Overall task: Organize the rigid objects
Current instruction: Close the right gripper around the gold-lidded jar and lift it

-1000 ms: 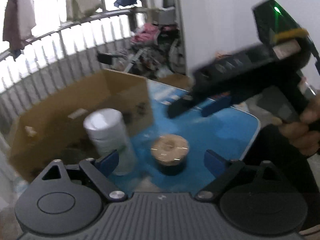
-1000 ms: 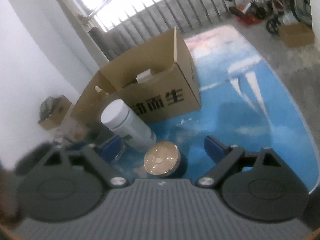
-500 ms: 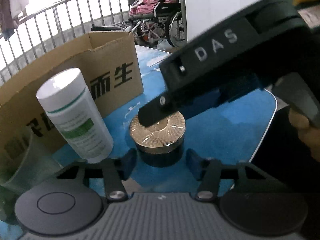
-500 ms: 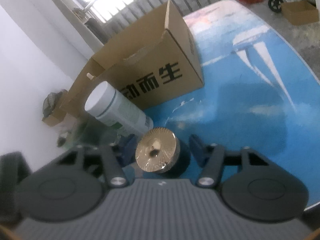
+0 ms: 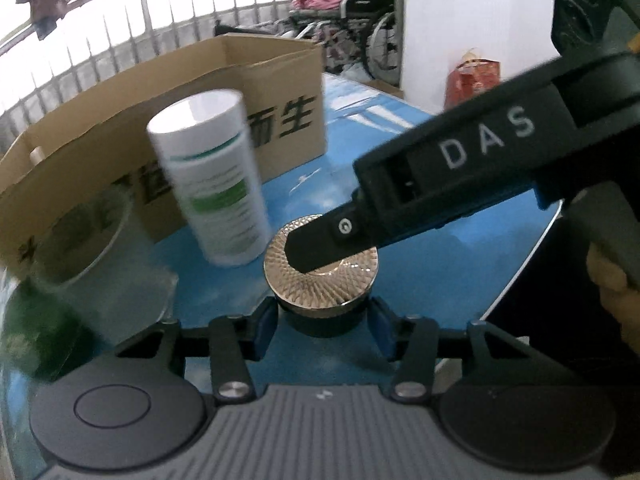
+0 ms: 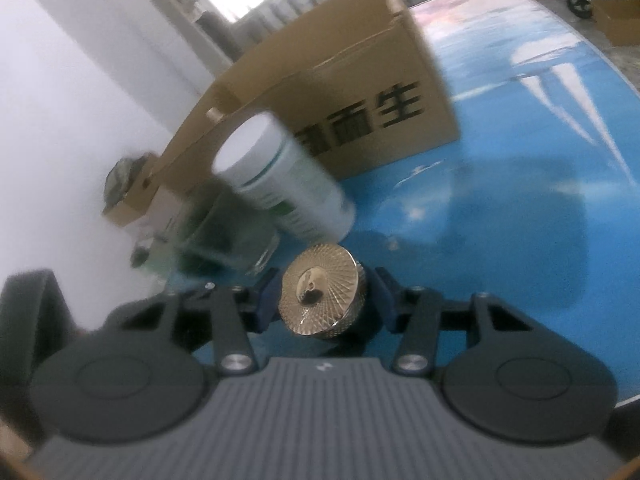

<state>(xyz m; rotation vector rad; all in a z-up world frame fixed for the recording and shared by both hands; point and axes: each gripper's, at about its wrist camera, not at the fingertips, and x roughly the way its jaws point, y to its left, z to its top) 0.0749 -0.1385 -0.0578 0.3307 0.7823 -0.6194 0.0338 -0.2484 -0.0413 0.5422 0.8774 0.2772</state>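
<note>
A blue tabletop is being lit from a railed window. A gold-lidded jar near its front edge is being bracketed by both grippers: the left gripper is being closed around the dark base, the right gripper around the lid, pads touching or nearly so. A white bottle is being seen just behind, then a cardboard box.

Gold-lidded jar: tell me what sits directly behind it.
Behind the gold-lidded jar stands a white bottle with a green label; behind that, an open cardboard box. The box walls hide most of its inside.
</note>
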